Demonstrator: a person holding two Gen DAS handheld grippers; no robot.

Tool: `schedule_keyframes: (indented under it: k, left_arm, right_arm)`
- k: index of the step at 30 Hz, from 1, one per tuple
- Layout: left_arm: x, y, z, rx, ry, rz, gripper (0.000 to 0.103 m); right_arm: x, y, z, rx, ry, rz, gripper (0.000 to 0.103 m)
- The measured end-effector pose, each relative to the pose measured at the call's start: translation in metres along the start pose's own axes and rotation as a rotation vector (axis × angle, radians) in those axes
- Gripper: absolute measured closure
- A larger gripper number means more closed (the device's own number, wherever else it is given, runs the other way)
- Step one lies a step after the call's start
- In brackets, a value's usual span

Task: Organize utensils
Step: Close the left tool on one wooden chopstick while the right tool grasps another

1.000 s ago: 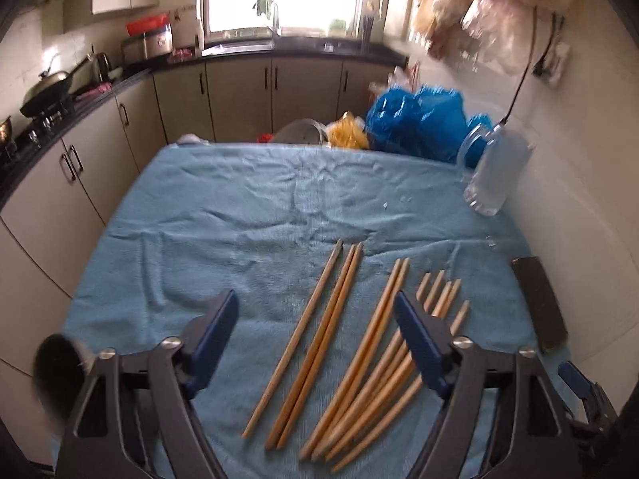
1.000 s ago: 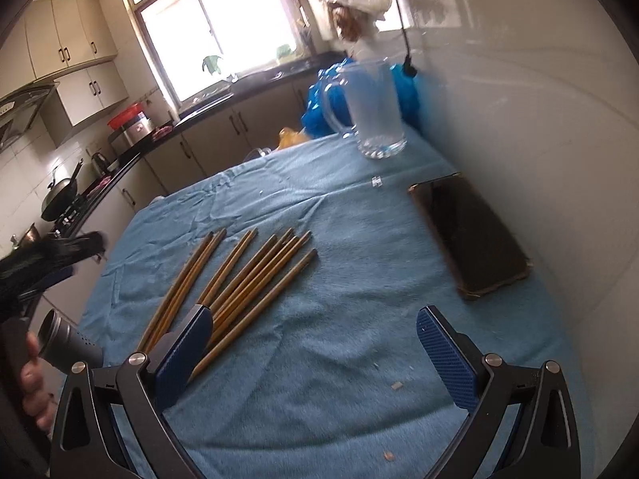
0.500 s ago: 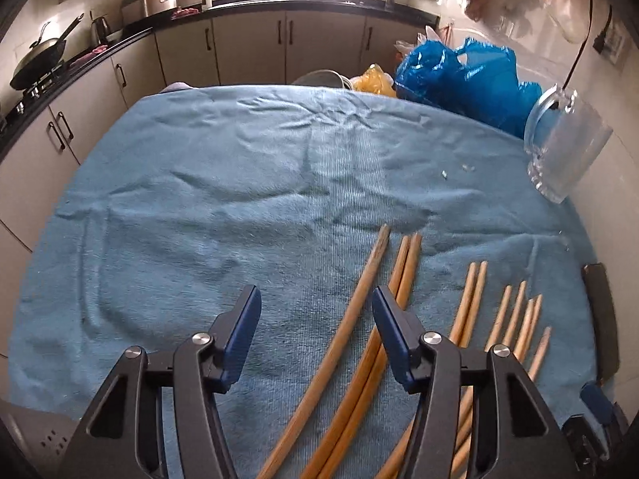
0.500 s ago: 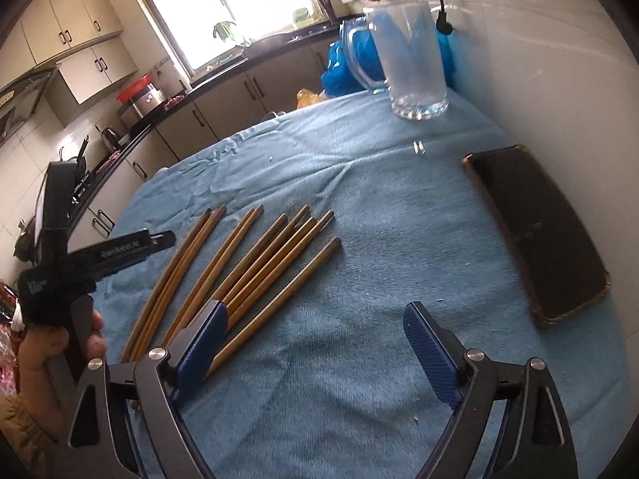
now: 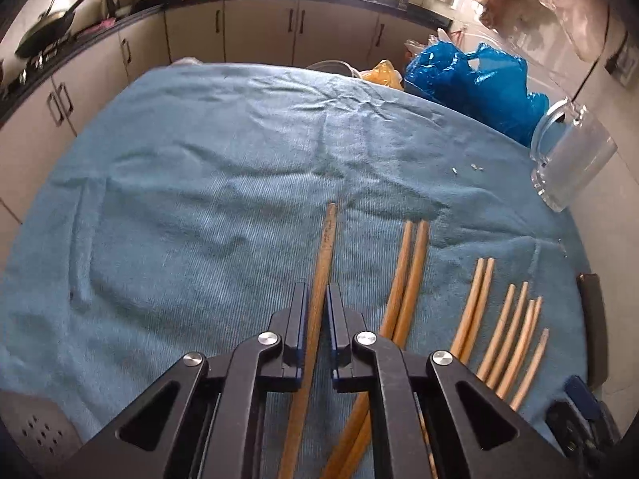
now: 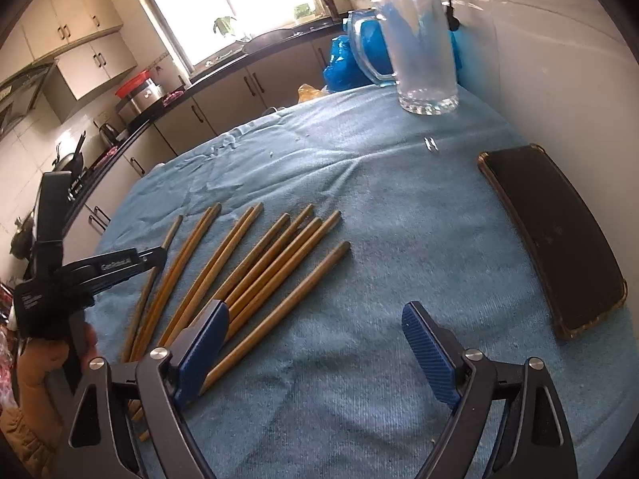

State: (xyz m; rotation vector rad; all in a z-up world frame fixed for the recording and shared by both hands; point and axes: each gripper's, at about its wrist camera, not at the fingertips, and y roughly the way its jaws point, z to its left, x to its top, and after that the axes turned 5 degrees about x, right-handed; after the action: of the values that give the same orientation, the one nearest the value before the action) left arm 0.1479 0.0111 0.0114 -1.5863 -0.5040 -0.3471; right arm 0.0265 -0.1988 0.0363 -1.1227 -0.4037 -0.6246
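Left gripper is clamped tight on the leftmost chopstick, which lies flat on the blue towel w/ the next pair just beside it. Right gripper is wide, jaws closing, nothing btwn them, above the outermost chopstick. Risk: thin stick pivots or slips in the pinch on lift, or the left pad snags the neighbours.

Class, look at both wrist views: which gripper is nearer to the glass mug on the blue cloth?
Right. The right gripper, jaws closing with nothing between them, faces the glass mug across bare cloth. The left gripper, shut on the leftmost chopstick, sits across the whole row.
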Motion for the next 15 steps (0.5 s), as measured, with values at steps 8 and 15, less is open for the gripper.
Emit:
schedule_keyframes:
  k: [8, 15]
  left_arm:
    - [-0.041, -0.028, 0.025, -0.08, -0.104, 0.069, 0.096]
    - [-0.072, -0.052, 0.045, -0.147, -0.148, 0.086, 0.096]
  right_arm:
    - [0.005, 0.02, 0.005, -0.06, -0.039, 0.029, 0.03]
    - [0.012, 0.039, 0.018, -0.216, -0.211, 0.063, 0.051]
